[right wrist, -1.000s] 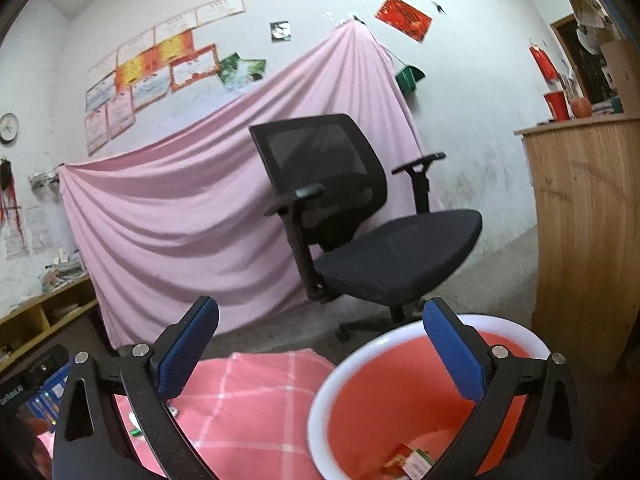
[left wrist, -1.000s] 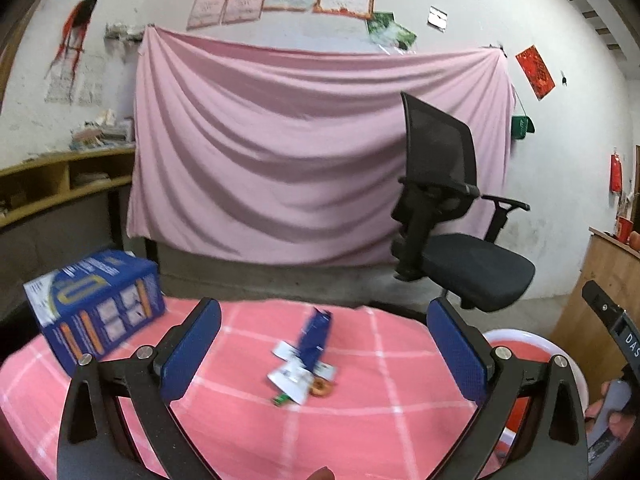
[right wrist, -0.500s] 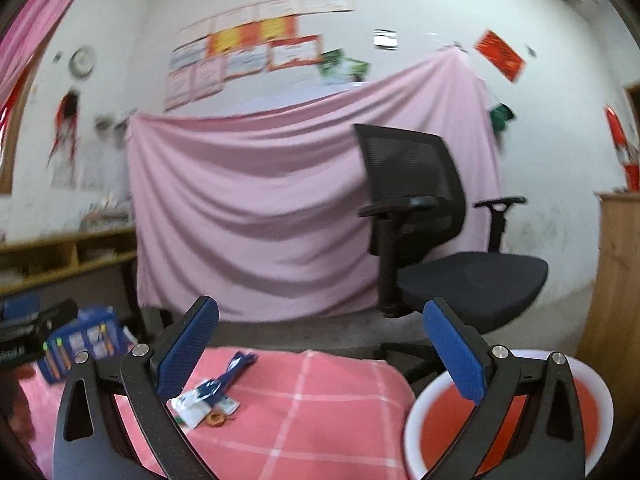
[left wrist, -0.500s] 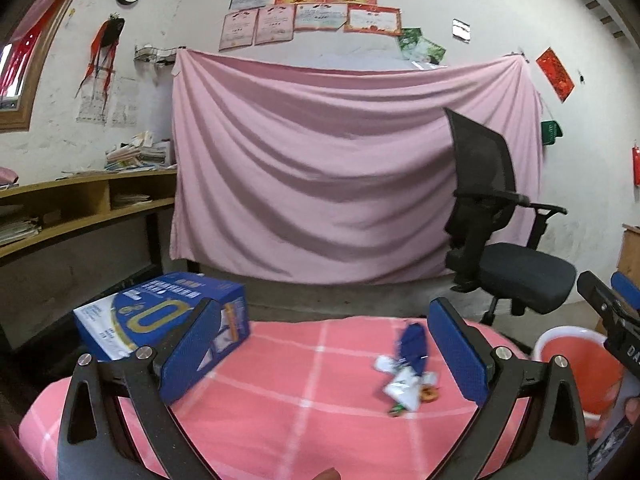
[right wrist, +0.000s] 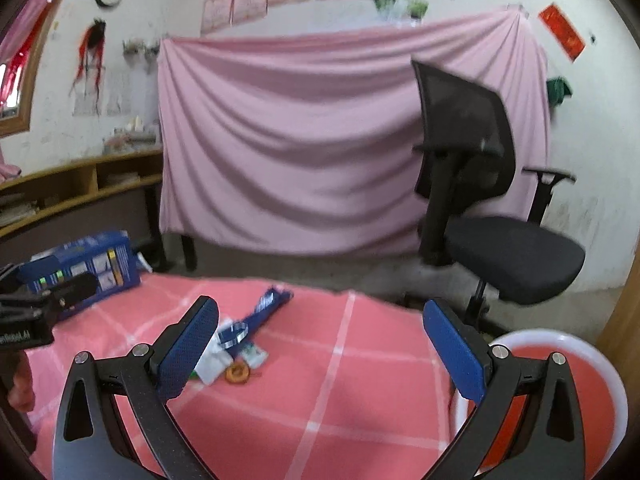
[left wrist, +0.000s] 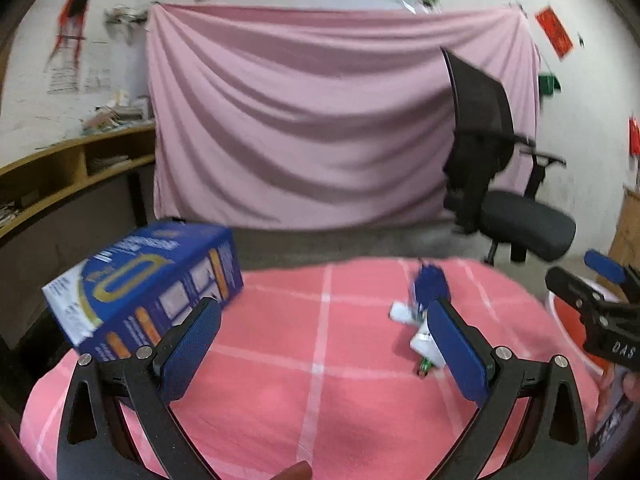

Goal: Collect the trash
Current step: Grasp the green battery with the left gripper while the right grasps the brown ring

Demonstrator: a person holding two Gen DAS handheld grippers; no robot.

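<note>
Both spread wide and holding nothing: left hand-held gripper (left wrist: 320, 344), right hand-held gripper (right wrist: 320, 344). Small trash pile (right wrist: 236, 344) on pink desk (right wrist: 340, 384). Blue box (left wrist: 144, 284) far left. Red bin (right wrist: 560, 396) right. Black chair (right wrist: 480, 184) behind.
</note>
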